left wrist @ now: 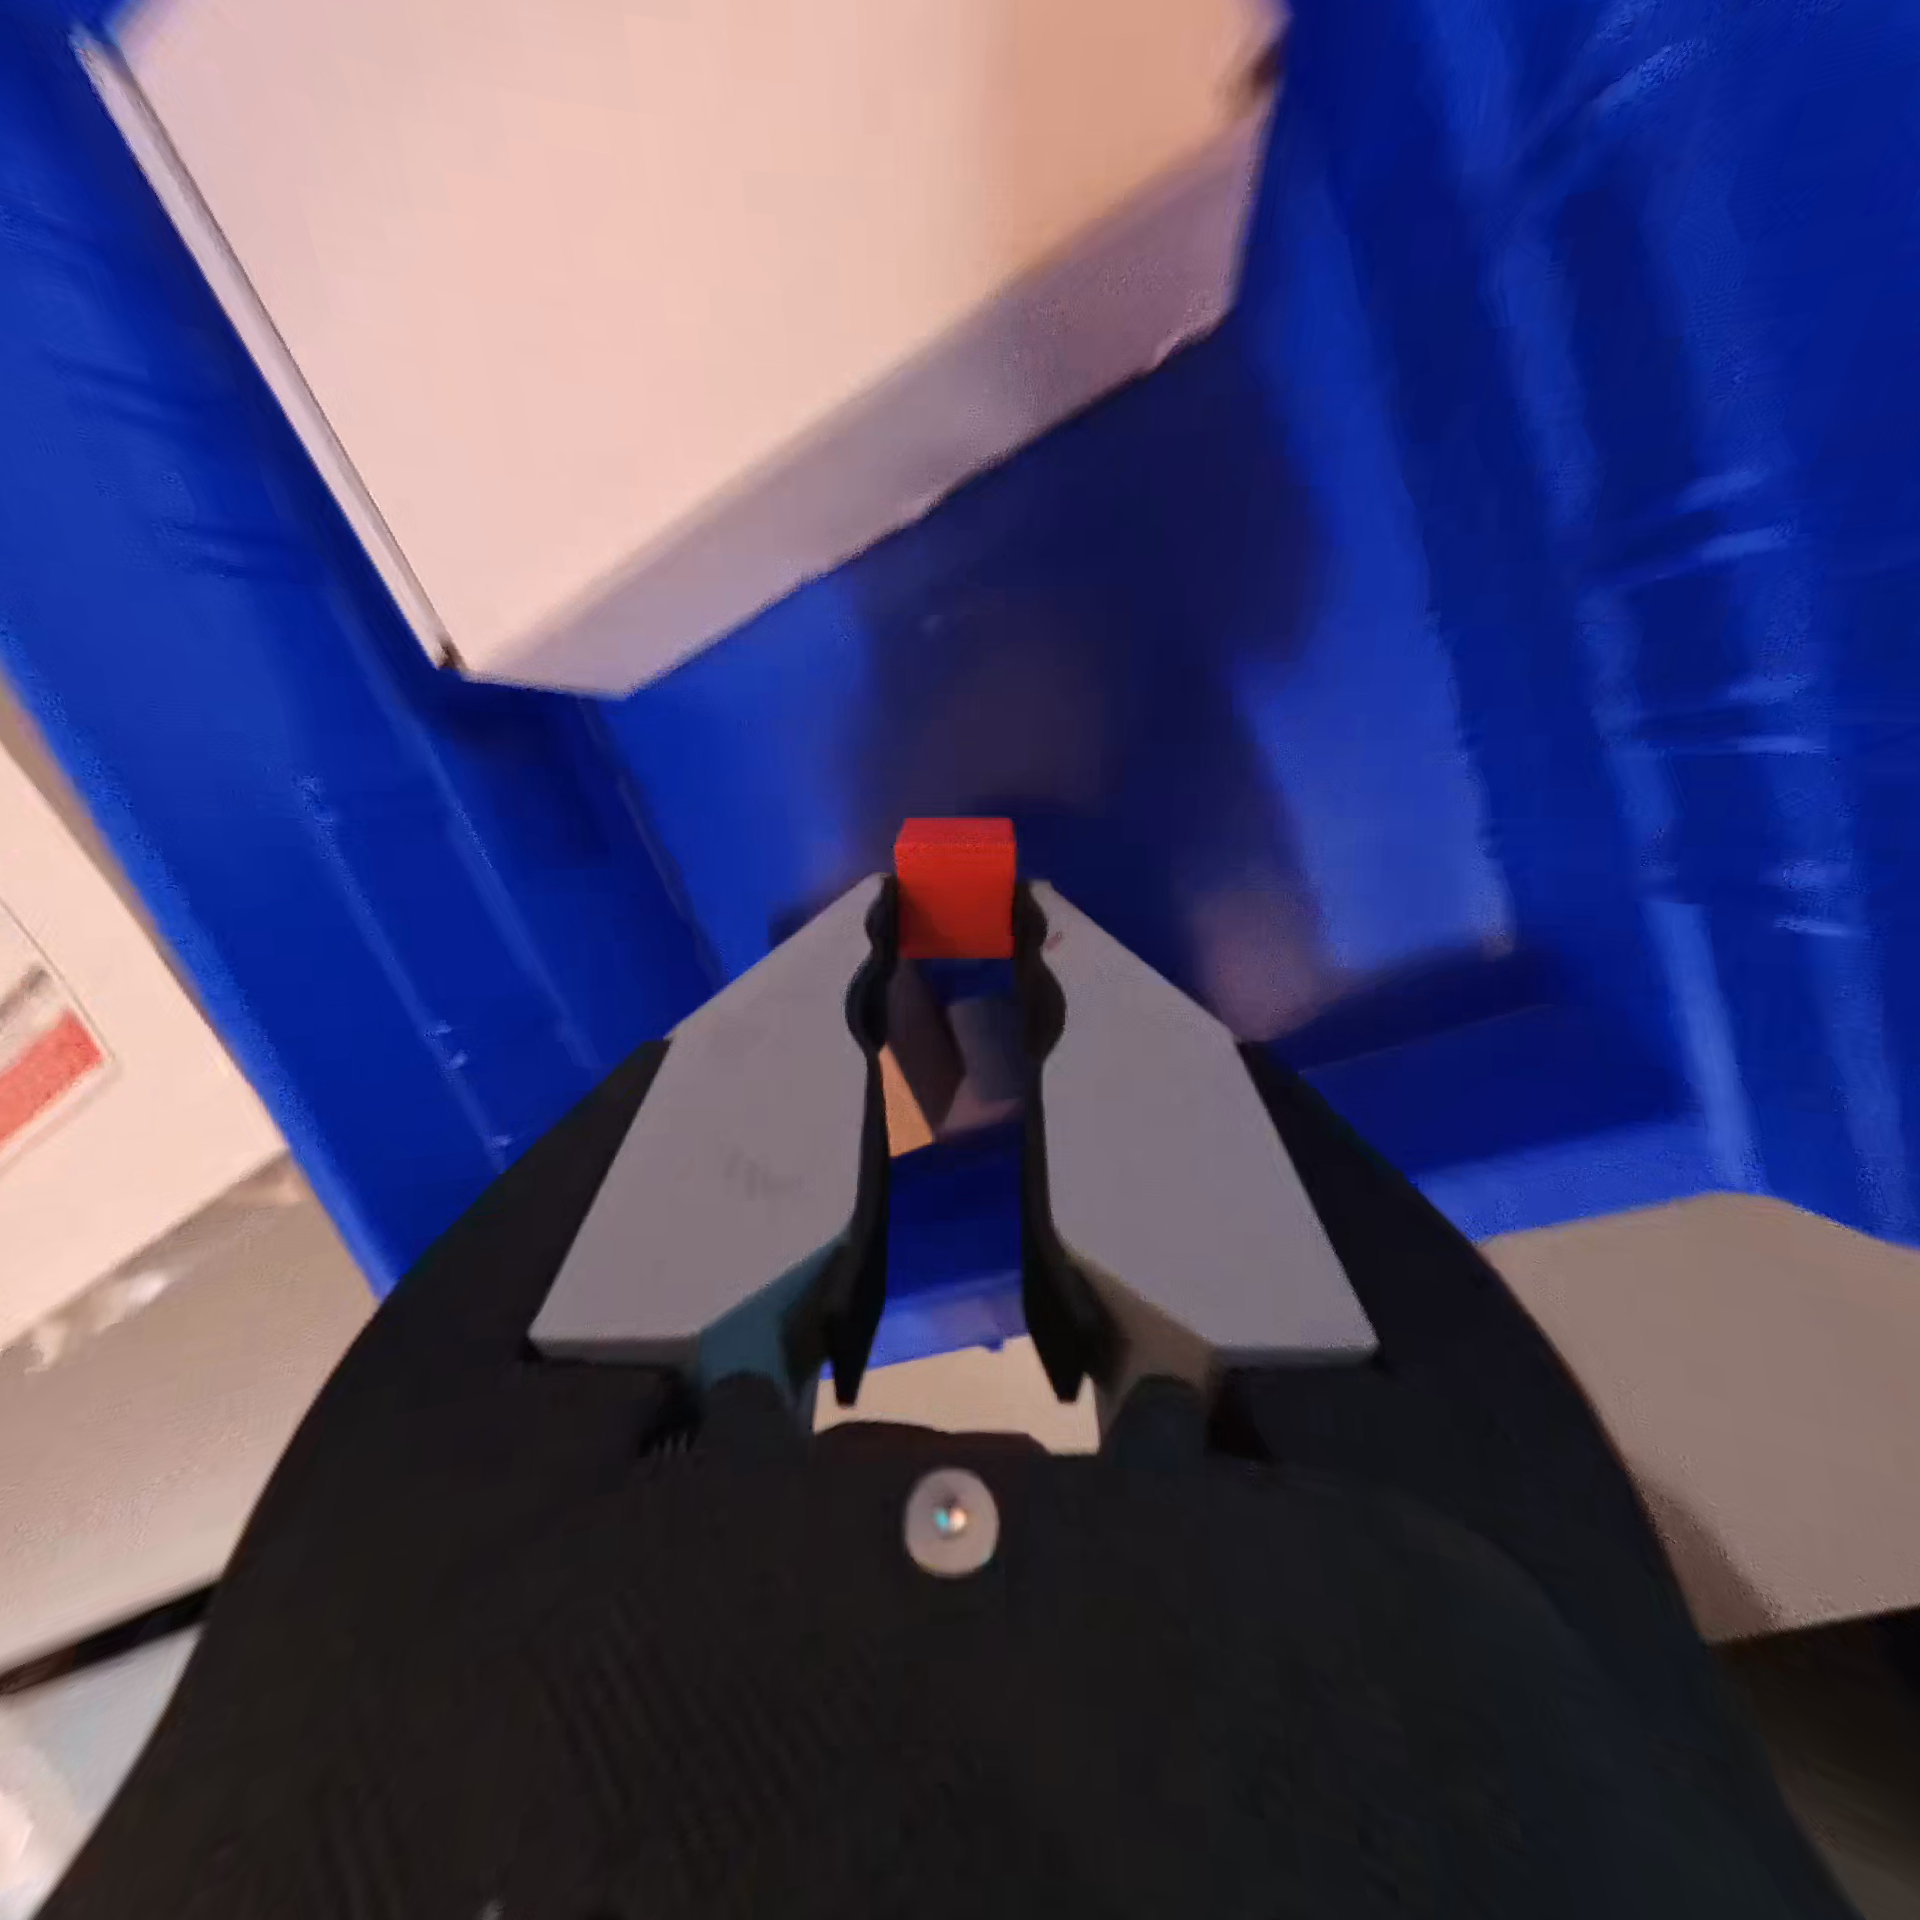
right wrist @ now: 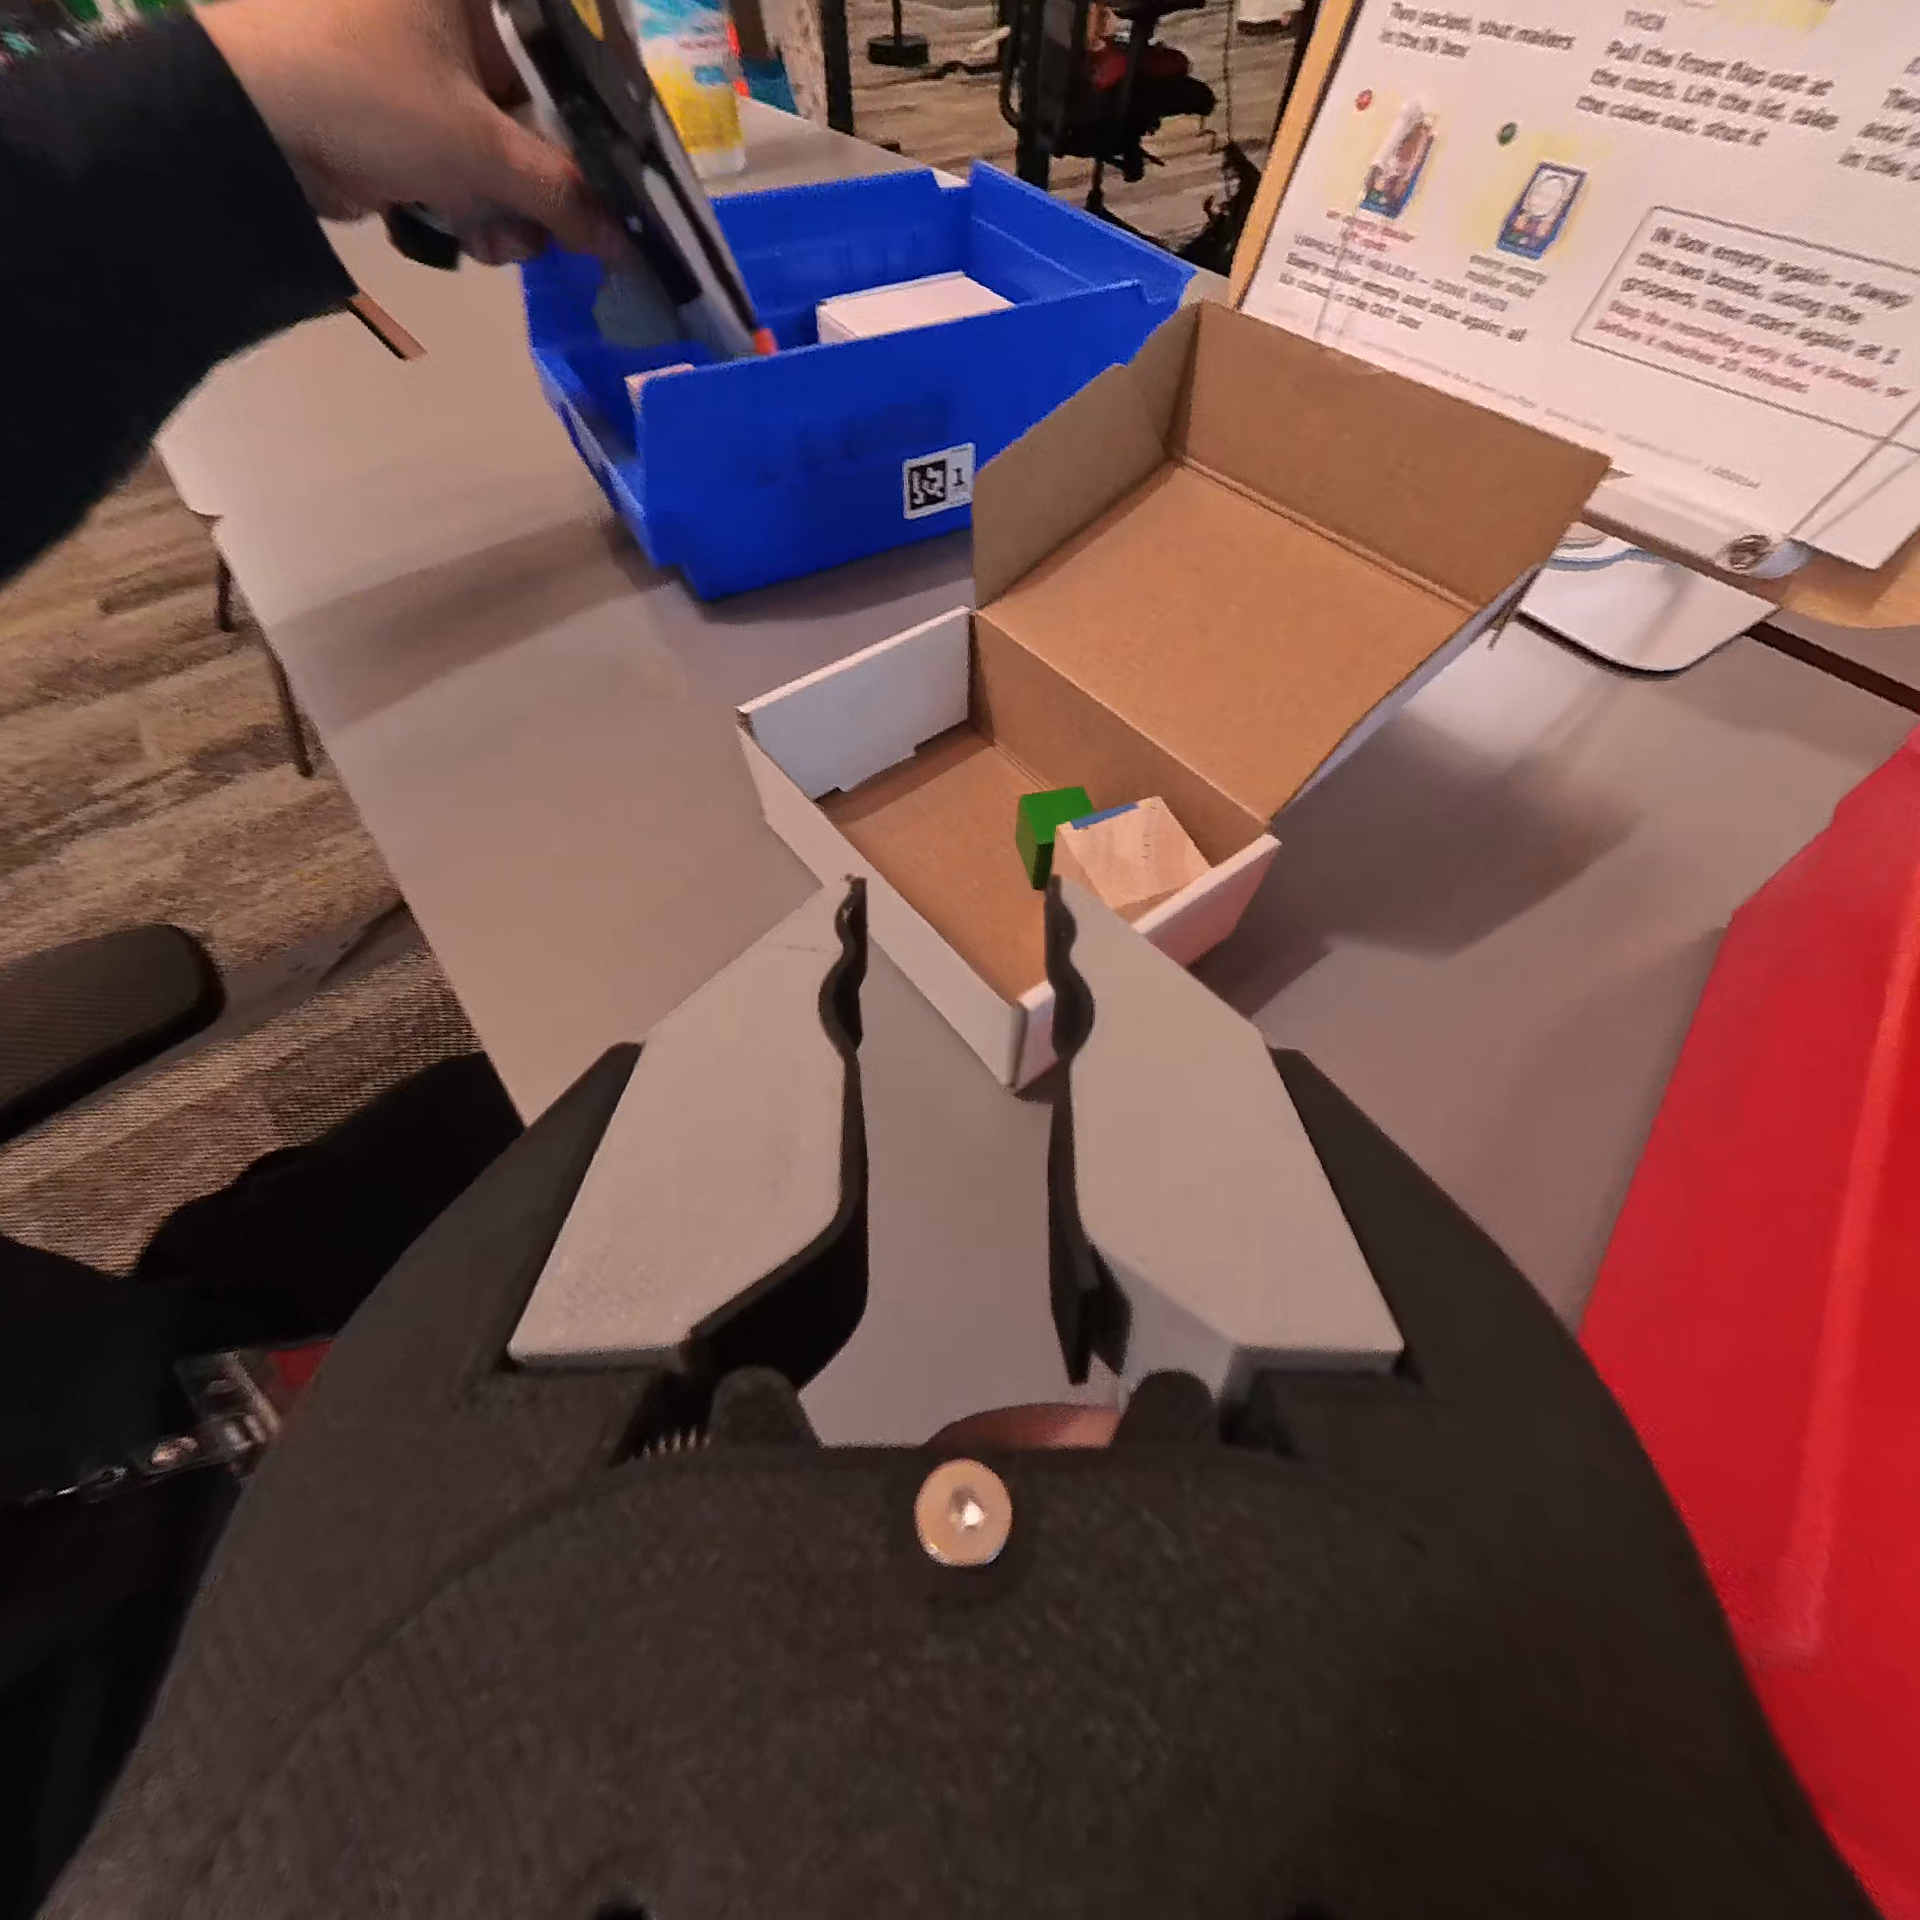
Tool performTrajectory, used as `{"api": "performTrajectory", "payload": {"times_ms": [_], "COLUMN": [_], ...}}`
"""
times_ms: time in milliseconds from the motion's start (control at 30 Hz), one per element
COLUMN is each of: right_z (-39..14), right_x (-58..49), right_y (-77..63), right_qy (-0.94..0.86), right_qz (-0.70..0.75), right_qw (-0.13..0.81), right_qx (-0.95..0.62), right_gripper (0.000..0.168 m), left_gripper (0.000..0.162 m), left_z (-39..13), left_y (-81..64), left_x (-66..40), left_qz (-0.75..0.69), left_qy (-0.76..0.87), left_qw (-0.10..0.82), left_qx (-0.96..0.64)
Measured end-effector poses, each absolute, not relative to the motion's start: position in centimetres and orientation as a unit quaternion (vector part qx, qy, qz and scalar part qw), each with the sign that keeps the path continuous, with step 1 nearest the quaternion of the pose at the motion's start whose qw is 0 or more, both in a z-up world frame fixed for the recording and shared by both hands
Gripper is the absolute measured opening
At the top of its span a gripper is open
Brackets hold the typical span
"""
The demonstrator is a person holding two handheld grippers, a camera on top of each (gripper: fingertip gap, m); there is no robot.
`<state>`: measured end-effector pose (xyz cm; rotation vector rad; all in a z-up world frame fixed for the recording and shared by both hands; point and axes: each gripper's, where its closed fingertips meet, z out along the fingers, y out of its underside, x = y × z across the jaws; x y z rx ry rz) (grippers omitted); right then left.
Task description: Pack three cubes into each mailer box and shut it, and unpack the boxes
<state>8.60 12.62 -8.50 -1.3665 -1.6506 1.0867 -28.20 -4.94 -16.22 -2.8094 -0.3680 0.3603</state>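
The left wrist view looks along its gripper [left wrist: 954, 894] from very near, down into the blue bin [left wrist: 1558, 623], whose walls fill the picture. The right wrist view sits farther back and higher, facing across the worktop [right wrist: 540, 748] over the open mailer box [right wrist: 1195, 623] toward the same blue bin [right wrist: 790, 457], the part both views share.

Two cubes [right wrist: 1101, 847] in open mailer [right wrist: 894, 717]; bin [right wrist: 790, 457] apparently behind it

Black gripper [right wrist: 951, 894] body, grey jaws, silver screw [right wrist: 963, 1512], dark sleeve [right wrist: 125, 260].
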Motion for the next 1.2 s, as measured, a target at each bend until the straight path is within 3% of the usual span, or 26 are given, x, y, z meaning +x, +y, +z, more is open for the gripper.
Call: {"api": "performTrajectory", "payload": {"times_ms": [200,367,533,600,833,933,1067,1200], "right_z": [-7.4,-4.8,-3.9,-4.6,-5.3,-5.4,-8.5,-13.3], "right_x": [7.8,6.2,4.7,4.2,3.0,1.8,-0.6,-3.7], "right_y": [8.7,5.8,4.4,4.8,5.7,10.0,10.6,12.3], "right_qy": [-0.633,-0.600,-0.592,-0.599,-0.603,-0.585,-0.630,-0.679], "right_qz": [0.502,0.569,0.575,0.551,0.528,0.465,0.426,0.305], "right_qw": [0.291,0.259,0.254,0.265,0.290,0.368,0.297,0.301], "right_qx": [-0.513,-0.500,-0.504,-0.517,-0.523,-0.553,-0.577,-0.596], "right_gripper": [0.033,0.037,0.037,0.021,0.019,0.019,0.019,0.020], "left_gripper": [0.019,0.019,0.018,0.019,0.020,0.002,0.000,0.018], "left_z": [-7.0,-3.9,-4.7,-4.7,-5.5,-5.5,-4.1,-6.7], "left_y": [1.3,4.7,6.3,6.6,6.6,5.9,4.7,4.7], "left_x": [-16.5,-3.0,3.4,4.2,4.0,2.0,-3.9,-7.0], "left_qz": [0.221,0.288,0.333,0.347,0.347,0.331,0.293,0.166], "left_qy": [0.065,0.214,0.287,0.292,0.292,0.271,0.114,-0.027], "left_qw": [0.398,0.524,0.541,0.543,0.528,0.520,0.517,0.493], "left_qx": [-0.888,-0.772,-0.717,-0.707,-0.718,-0.740,-0.796,-0.853]}}
